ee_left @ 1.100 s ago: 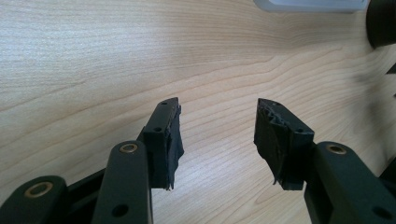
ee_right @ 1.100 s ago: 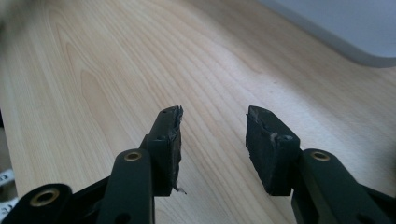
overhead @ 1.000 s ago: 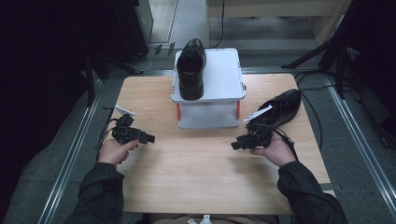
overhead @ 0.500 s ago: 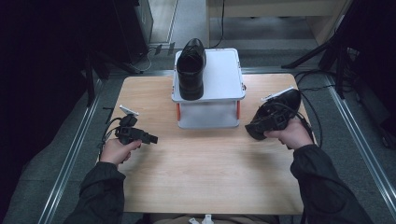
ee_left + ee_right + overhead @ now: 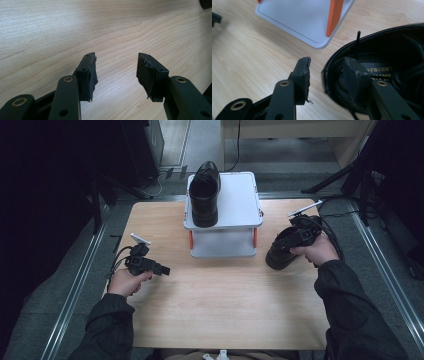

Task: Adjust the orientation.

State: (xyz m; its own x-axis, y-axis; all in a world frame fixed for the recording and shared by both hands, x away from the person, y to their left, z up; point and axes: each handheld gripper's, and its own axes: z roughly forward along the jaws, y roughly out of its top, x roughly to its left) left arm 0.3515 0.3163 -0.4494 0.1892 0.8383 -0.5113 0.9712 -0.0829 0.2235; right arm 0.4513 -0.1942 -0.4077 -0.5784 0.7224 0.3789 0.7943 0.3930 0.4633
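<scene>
One black leather shoe [image 5: 205, 195] stands on top of a white box [image 5: 235, 207] at the table's far middle. A second black shoe [image 5: 276, 257] lies on the table right of the box. My right gripper [image 5: 286, 245] is at this shoe's opening. In the right gripper view, the right gripper [image 5: 325, 62] straddles the rim of the shoe [image 5: 402, 50], one jaw inside and one outside. Its jaws have just been closing, and a gap shows at the outer pad. My left gripper [image 5: 162, 269] rests open over bare wood, and nothing is between the left gripper [image 5: 117, 57] jaws.
The white box [image 5: 297, 17] has orange latches [image 5: 334, 17] and stands close to the left of the shoe. The wooden table [image 5: 220, 305] is bordered by metal rails, and cables trail at the right edge [image 5: 332, 227].
My right hand has moved right and away from me, from the open table to the shoe, with one jaw now inside it. The left hand has stayed put.
</scene>
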